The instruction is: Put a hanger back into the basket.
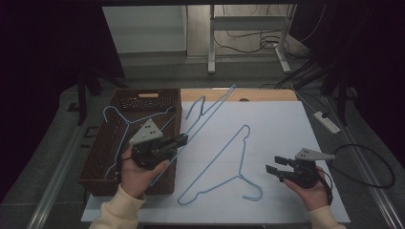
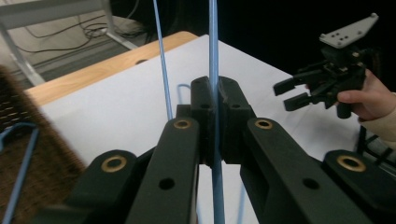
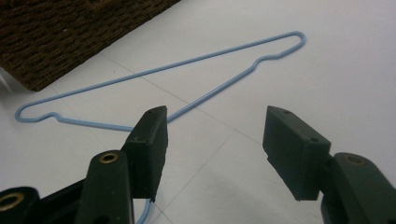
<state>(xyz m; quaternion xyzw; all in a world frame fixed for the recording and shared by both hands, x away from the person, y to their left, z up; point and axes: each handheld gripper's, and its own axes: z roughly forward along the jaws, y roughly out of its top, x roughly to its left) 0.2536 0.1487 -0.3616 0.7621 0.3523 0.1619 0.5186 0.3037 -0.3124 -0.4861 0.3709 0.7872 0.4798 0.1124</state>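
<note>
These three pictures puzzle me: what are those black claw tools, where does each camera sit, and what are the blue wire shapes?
A person holds a two-jaw gripper in each hand. The high view looks down on the white table; each of the other two cameras rides on one gripper and looks along its jaws. The left gripper is shut on a lifted blue wire hanger, beside a brown wicker basket with another hanger in it. The right gripper is open and holds nothing. In front of it a third hanger lies flat on the table.
</note>
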